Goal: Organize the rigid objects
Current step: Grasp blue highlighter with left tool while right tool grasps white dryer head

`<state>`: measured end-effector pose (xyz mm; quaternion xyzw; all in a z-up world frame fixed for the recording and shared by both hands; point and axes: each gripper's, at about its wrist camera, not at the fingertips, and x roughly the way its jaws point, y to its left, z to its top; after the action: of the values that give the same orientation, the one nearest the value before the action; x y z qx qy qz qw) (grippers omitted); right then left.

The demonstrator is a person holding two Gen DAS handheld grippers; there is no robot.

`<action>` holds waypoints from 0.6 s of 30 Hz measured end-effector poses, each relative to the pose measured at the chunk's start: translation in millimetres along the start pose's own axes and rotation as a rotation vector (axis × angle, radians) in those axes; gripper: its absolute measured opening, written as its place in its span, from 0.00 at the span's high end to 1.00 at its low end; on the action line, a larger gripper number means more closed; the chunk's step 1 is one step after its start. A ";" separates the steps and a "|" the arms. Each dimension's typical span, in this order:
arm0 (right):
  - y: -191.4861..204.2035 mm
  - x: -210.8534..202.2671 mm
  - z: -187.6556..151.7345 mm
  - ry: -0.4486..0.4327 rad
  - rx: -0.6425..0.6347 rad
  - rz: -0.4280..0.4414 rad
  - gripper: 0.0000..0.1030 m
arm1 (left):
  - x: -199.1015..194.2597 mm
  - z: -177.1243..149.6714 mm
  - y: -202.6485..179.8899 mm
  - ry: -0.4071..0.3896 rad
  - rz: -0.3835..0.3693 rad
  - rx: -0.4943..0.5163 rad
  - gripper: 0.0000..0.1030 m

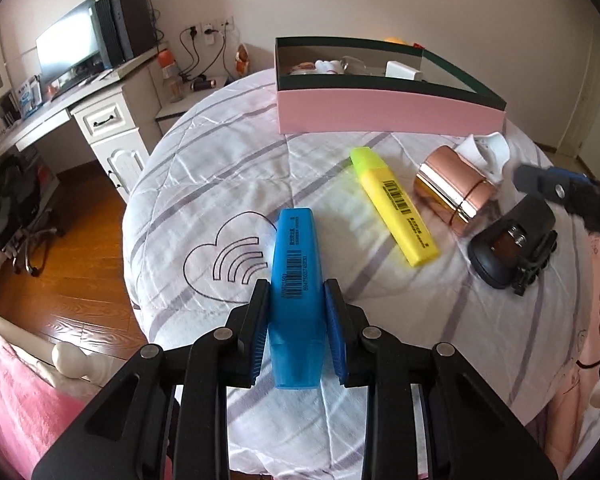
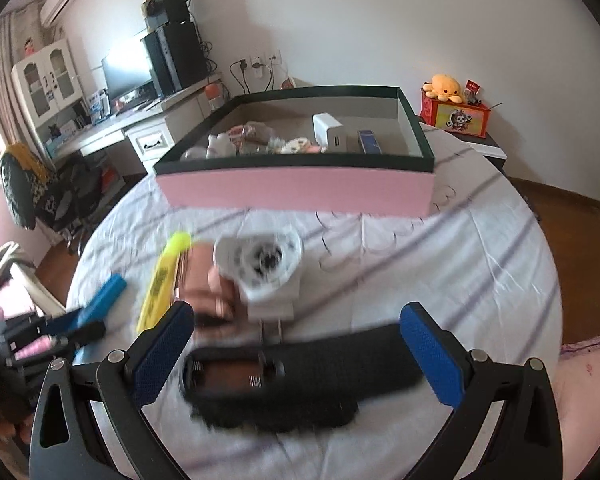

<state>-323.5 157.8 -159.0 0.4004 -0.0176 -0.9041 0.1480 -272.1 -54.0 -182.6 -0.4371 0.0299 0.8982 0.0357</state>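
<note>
Blue marker (image 1: 296,280) sits clamped near its cap end in the left hand-held gripper (image 1: 296,320), on the bed (image 1: 380,340). Gripped off-centre, it could swing and slip before reaching the box (image 1: 380,108). Spread wide, the right hand-held gripper (image 2: 296,356) straddles a black clip (image 2: 300,376).

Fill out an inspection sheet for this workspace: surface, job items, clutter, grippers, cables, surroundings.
Surface: round table under a wrinkled striped white cloth.
Job's things: blue highlighter in the left gripper; yellow highlighter, rose-gold case, white plug adapter and black clip lying loose; pink box at the far side already holds small items.
Clutter: nothing seen beyond the job's things.
Grippers: left shut on the blue highlighter; right gripper open over the black clip.
Cables: chargers hang from wall sockets.
Surroundings: desk with monitor, wooden floor, plush toy.
</note>
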 end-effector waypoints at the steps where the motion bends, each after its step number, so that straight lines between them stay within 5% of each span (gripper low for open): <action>1: -0.1 3.2 3.8 0.002 0.005 0.008 0.00 | 1.2 0.5 0.8 0.000 -0.003 -0.001 0.74; 8: 1.8 31.6 16.7 0.051 0.000 0.037 0.03 | 10.3 6.6 3.7 -0.003 -0.019 -0.001 0.73; 12: -5.6 34.3 19.4 0.068 -0.006 -0.003 0.37 | 15.3 10.9 4.6 -0.004 -0.021 -0.002 0.73; 18: -8.0 45.9 16.4 0.112 -0.019 0.012 0.42 | 21.0 14.9 4.7 -0.016 -0.022 -0.006 0.71</action>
<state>-366.6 151.0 -182.0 0.4490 -0.0032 -0.8795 0.1579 -297.1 -56.6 -189.9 -0.4304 0.0223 0.9013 0.0445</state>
